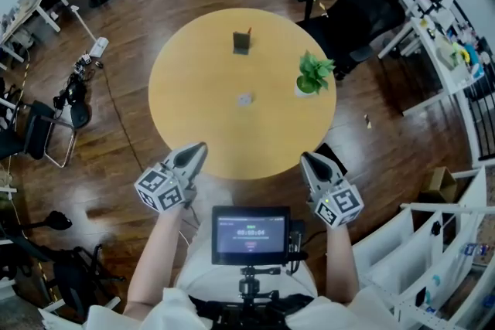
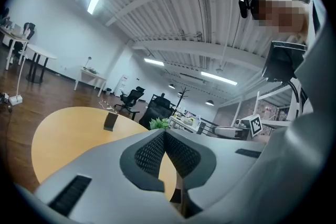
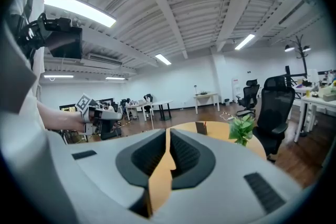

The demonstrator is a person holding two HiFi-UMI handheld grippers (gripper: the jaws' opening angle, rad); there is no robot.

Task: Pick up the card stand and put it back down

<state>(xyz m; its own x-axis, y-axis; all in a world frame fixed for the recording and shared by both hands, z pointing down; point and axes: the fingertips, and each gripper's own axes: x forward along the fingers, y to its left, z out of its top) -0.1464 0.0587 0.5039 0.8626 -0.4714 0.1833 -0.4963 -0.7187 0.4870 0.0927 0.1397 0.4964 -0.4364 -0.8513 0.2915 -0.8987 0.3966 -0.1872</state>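
card stand (image 1: 242, 42), a small dark upright block with a thin reddish edge showing at its top, stands toward twelve o'clock on the round pale-yellow wooden table (image 1: 178, 127), well apart from both tools. nearest the person, a small black monitor (image 1: 250, 234) on a chest mount glows at six o'clock. just beyond it the left gripper (image 1: 203, 145), grey plastic with ribbed dark pads and a marker cube, hovers over the table rim at seven o'clock; its tips meet and nothing sits between them. the right gripper (image 1: 304, 156), of the same make, hangs at five o'clock with its jaws drawn together to a thin slit, also empty. further on, a small flat grey disc (image 1: 245, 99) lies near the table's centre, and a leafy green plant in a white pot (image 1: 314, 75) stands at about three o'clock near the rim. beyond the table lie glossy dark wooden floor (image 1: 124, 27) and a black office chair (image 1: 363, 4). the stand looks light, stiff and hard-sided, so it probably tips or slides easily on the smooth top; the safest hold seems to be across its two broad flat faces, low on the body, clear of whatever sits in its top. either pair of jaws would need to spread first.
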